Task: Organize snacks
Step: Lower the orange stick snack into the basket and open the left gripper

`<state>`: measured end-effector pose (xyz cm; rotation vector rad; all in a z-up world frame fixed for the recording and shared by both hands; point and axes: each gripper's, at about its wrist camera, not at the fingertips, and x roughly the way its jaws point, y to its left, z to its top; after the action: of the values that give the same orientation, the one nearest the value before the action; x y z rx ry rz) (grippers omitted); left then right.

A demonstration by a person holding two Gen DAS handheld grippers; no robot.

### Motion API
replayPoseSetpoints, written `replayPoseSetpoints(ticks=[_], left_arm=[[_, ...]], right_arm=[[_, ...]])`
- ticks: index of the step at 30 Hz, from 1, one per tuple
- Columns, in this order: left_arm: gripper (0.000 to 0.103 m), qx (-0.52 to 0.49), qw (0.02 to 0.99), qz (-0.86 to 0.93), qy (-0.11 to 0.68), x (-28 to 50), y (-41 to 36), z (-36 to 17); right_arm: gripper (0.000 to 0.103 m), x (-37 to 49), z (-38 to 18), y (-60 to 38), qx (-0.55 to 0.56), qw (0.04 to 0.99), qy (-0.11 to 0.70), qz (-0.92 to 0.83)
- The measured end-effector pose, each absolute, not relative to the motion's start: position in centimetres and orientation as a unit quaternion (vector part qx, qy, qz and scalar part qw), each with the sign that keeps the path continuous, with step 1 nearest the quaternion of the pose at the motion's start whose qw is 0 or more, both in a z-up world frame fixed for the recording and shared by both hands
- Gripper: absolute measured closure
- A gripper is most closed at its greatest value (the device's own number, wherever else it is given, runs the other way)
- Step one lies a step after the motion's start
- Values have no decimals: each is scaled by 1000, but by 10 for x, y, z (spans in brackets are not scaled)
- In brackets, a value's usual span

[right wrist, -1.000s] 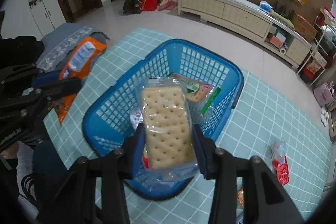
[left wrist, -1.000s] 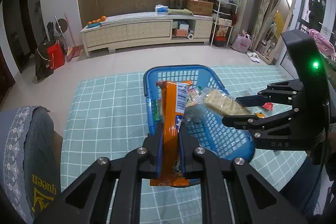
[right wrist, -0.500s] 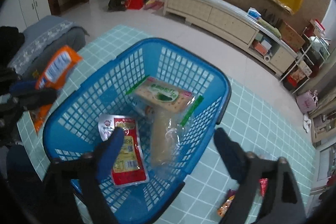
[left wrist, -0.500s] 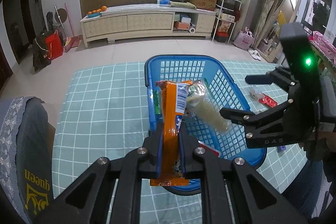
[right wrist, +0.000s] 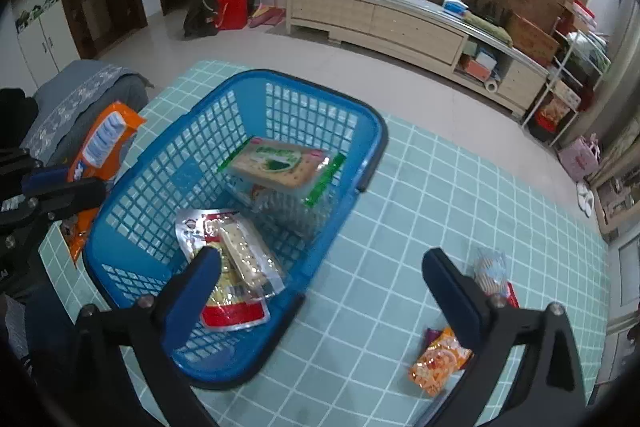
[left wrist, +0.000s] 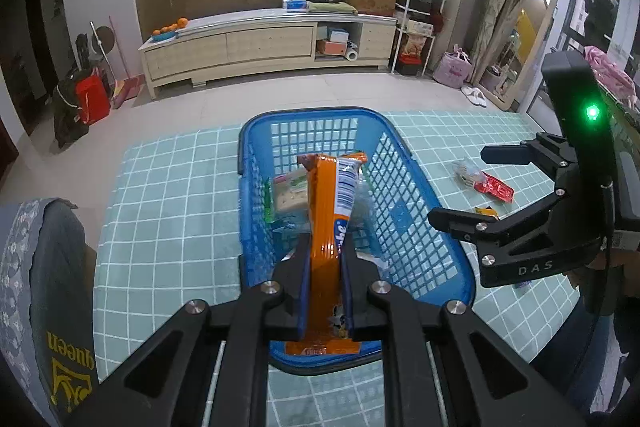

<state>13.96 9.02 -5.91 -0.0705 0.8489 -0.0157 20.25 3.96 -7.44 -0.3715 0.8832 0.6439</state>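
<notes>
1. My left gripper point(left wrist: 325, 279) w/ fingers clenched on the orange snack pack point(left wrist: 326, 223), held upright over the near end of the blue basket point(right wrist: 356, 131).
2. Basket sits on the teal-checked tabletop point(right wrist: 440, 195). Inside: green-label cracker pack point(right wrist: 280, 163) at the far end, red-and-white pack point(right wrist: 224, 275) w/ a clear cracker sleeve point(right wrist: 244, 255) on top, near end.
3. My right gripper point(right wrist: 320, 287) just finished opening, fingers released wide, nothing btwn them.
4. Right of the basket on the tabletop: small orange bag point(right wrist: 438, 361) and a red packet point(left wrist: 494, 187).
</notes>
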Motion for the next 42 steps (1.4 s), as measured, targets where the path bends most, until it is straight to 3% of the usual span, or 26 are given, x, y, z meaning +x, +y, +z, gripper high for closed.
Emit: replayPoseSetpoints(ticks=[27, 28, 30, 32, 38, 42], left_arm=[[91, -14, 885, -46, 464, 207, 51, -98], [89, -12, 885, -45, 464, 209, 51, -98], [67, -1, 887, -34, 461, 211, 52, -98], [56, -4, 890, -26, 455, 211, 55, -96], [45, -25, 893, -36, 448, 199, 57, -90], [44, -16, 895, -37, 444, 191, 47, -84]], right_arm=[[0, 233, -110, -30, -76, 830, 475, 283], [0, 233, -110, -30, -76, 830, 474, 283], [0, 235, -108, -30, -77, 833, 471, 280], [0, 236, -106, -31, -76, 834, 470, 278], [0, 235, -103, -38, -71, 835, 470, 276], [0, 229, -99, -45, -66, 837, 468, 276]])
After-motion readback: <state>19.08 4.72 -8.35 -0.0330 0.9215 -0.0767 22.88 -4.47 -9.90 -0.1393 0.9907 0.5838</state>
